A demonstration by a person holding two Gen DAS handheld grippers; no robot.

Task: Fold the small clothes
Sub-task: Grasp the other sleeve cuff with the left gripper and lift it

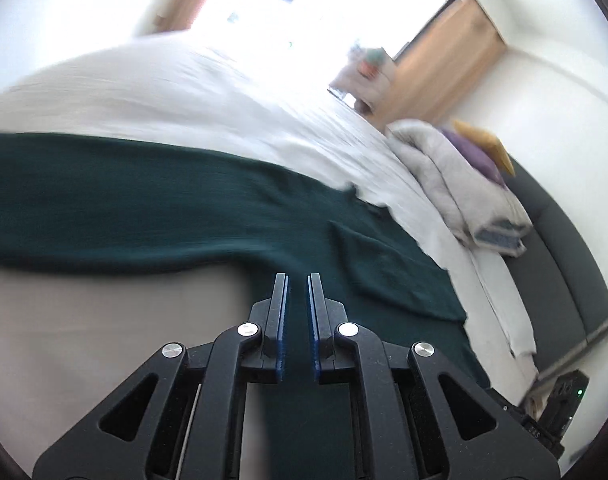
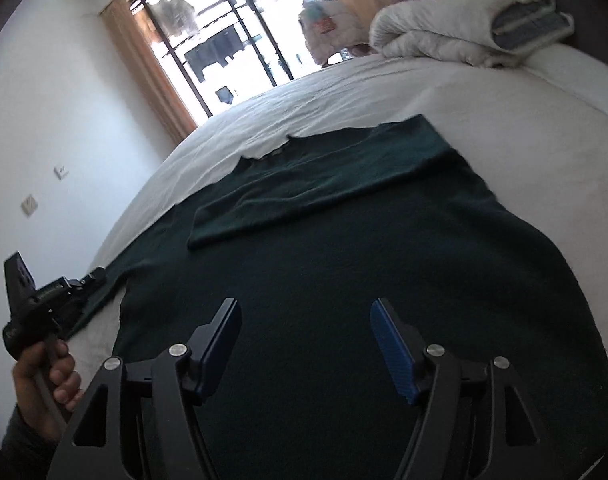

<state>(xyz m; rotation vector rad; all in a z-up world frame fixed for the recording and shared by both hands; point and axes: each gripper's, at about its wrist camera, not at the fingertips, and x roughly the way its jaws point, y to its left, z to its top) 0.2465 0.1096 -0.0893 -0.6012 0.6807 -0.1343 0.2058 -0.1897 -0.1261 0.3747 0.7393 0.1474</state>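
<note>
A dark green knit top (image 2: 344, 264) lies flat on the white bed (image 2: 484, 92). One sleeve (image 2: 304, 192) is folded across its chest, below the collar (image 2: 264, 154). My right gripper (image 2: 304, 304) hovers open over the lower body of the top, with nothing between its blue pads (image 2: 392, 344). My left gripper (image 1: 298, 278) is shut to a thin slit, with green cloth (image 1: 144, 200) showing beyond and beneath it; no pinched fold shows. In the right wrist view the left gripper (image 2: 94, 276) sits over the other sleeve (image 2: 104, 304) at the top's left edge, held by a hand (image 2: 52, 372).
A folded grey-white quilt (image 2: 456, 28) with purple and yellow cushions (image 1: 476, 152) sits at the head of the bed. A bright window with tan curtains (image 2: 144, 60) is behind the bed. A dark headboard (image 1: 564, 248) runs along the bed's side.
</note>
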